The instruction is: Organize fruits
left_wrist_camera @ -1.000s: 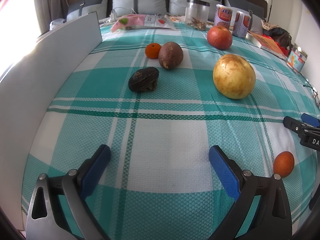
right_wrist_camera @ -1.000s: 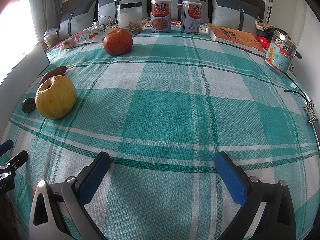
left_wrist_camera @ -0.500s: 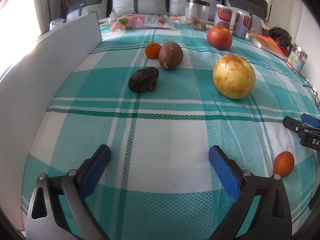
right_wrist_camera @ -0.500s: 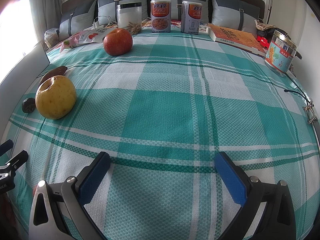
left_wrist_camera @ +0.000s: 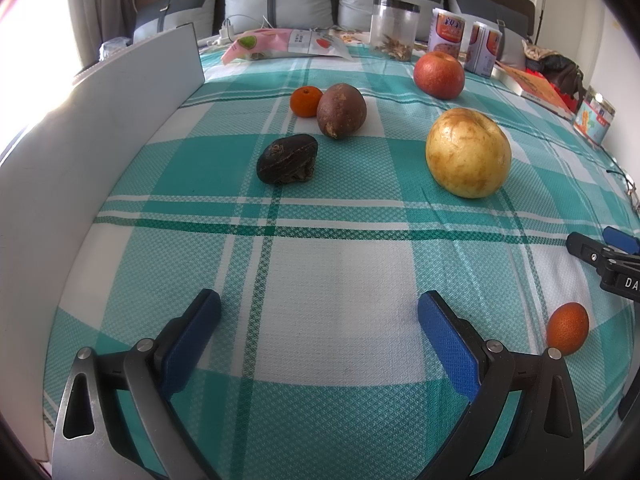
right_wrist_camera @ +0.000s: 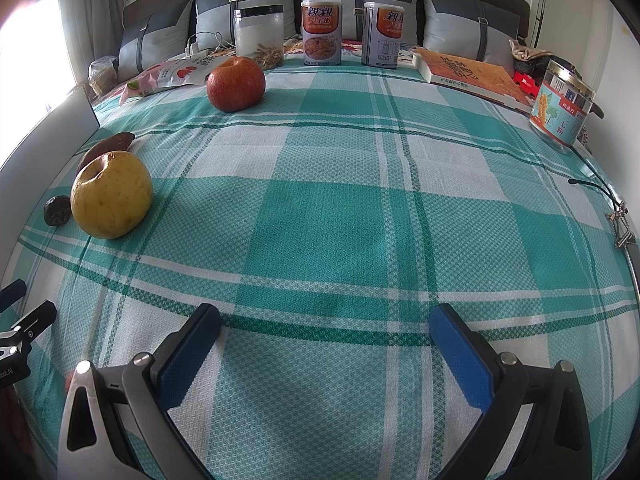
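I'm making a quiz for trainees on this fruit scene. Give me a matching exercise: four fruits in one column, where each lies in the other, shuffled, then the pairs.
Things:
1. red apple
2. yellow pear
3. tangerine
4. orange fruit

Places:
A. touching the brown fruit, on its far side
B. nearest the cans at the back
C. close beside the left gripper, on its right
D. mid-cloth, right of the dark wrinkled fruit

Pairs: 1-B, 2-D, 3-A, 4-C
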